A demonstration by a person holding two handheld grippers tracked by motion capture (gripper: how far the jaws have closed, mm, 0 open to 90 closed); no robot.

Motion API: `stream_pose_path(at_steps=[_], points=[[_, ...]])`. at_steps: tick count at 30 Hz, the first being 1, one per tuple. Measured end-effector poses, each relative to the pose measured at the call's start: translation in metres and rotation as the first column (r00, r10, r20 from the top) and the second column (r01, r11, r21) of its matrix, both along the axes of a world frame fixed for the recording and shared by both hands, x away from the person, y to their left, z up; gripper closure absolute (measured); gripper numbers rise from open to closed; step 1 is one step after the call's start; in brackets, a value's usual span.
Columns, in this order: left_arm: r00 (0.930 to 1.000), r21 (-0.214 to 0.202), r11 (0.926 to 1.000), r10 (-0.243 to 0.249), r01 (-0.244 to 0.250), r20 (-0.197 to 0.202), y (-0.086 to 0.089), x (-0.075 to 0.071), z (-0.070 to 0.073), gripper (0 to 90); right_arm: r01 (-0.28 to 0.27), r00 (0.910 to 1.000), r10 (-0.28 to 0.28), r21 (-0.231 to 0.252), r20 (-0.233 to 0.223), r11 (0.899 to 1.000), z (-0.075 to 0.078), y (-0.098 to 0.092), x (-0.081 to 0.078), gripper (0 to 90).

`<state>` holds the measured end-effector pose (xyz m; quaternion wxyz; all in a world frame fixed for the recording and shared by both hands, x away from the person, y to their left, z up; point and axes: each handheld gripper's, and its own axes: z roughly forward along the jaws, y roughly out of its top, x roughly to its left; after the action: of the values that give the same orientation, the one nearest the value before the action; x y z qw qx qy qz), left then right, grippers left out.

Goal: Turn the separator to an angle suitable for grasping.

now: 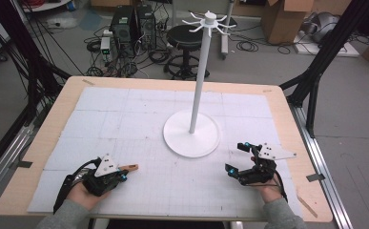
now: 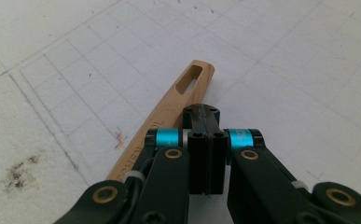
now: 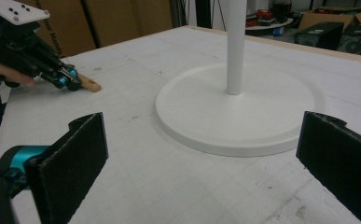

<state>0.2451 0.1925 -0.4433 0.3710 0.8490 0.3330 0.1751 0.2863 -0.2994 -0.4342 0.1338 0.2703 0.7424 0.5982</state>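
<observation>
On the white surface point(image 1: 139, 119) the tall white stand point(image 1: 191, 133) rises in the middle. The right gripper point(image 1: 239, 160), jaws wide apart, faces its base. The left gripper point(image 2: 206, 122), jaws pressed together, rests against a wooden handle point(image 2: 178, 100), whose long axis runs forward past its tips.

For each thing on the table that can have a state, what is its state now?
Left hand-held gripper: jaws shut, just above the wooden handle.
Right hand-held gripper: jaws wide open, holding nothing.
Wooden handle: lying flat on the white mat.
White hook stand: upright, hooks bare.
</observation>
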Motion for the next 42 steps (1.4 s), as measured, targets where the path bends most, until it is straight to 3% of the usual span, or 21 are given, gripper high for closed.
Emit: stream_pose_path(at_steps=[7,12,20,26,30,34,37,40,42], points=[[0.9995,-0.114,0.9934,-0.001,0.005,0.033,0.023,-0.005,0.016,89.6,-0.002,1.0,0.002,0.002,0.0,1.0,0.0,0.0,0.001,1.2],[0.9993,-0.159,0.9873,-0.001,0.007,0.036,0.038,-0.003,0.02,86.1,-0.001,1.0,0.001,0.002,-0.002,1.0,0.0,0.0,0.0,1.2],[0.9977,-0.19,0.9799,-0.056,0.062,0.039,0.047,0.0,0.029,74.9,-0.001,1.0,0.001,-0.003,-0.007,1.0,0.0,-0.002,-0.003,1.1],[0.9951,-0.207,0.9765,-0.041,0.059,0.09,0.06,-0.002,0.03,61.8,0.002,1.0,-0.002,0.003,-0.008,1.0,0.0,-0.003,-0.003,1.1],[0.9976,-0.213,0.9767,-0.012,0.026,0.069,0.067,0.001,0.03,51.0,-0.001,0.9999,0.001,0.004,-0.014,1.0,-0.001,-0.003,-0.001,1.1],[0.9965,-0.228,0.972,-0.04,0.056,0.074,0.072,0.002,0.032,40.4,-0.008,0.9999,0.008,0.004,-0.013,1.0,-0.001,-0.002,-0.001,1.2],[0.9983,-0.242,0.9689,-0.041,0.05,0.041,0.075,0.005,0.036,30.5,-0.008,0.9999,0.008,0.006,-0.015,1.0,-0.001,-0.003,-0.001,1.2],[0.9988,-0.221,0.9751,-0.004,0.015,0.049,0.079,0.007,0.039,26.0,-0.003,0.9999,0.003,0.007,-0.012,1.0,0.0,-0.003,-0.002,1.1],[0.9996,-0.224,0.9746,-0.01,0.015,0.025,0.082,0.009,0.04,23.6,-0.001,0.9999,0.001,0.005,-0.011,1.0,-0.001,-0.003,-0.002,1.1]])
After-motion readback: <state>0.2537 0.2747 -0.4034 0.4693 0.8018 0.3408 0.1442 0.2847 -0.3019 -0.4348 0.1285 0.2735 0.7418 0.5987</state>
